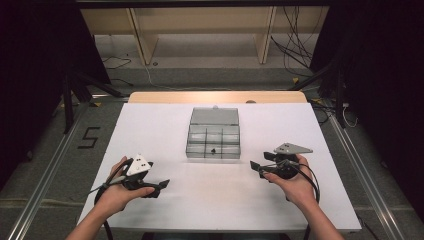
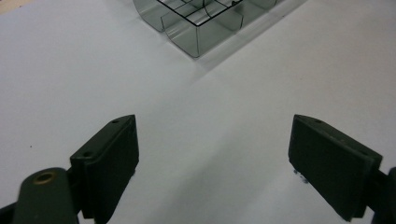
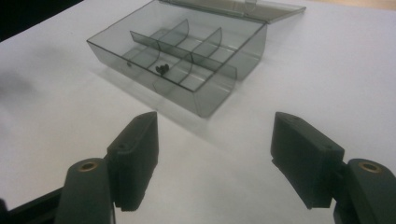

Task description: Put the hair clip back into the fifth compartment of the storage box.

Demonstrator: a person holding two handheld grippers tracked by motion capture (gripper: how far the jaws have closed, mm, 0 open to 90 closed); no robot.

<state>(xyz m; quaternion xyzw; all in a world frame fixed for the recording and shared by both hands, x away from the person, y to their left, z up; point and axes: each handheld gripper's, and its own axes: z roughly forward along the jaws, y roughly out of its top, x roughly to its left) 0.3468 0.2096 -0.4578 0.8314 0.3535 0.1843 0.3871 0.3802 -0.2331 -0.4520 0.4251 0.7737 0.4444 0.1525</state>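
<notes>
High view: clear compartment box mid-counter, lid flipped open away from the person. Left gripper and right gripper sit on either side nearer the person, both apart from the box.
Left gripper view: jaws spread, nothing between them, box corner ahead.
Right gripper view: jaws spread, empty; small black part in one middle compartment.
</notes>
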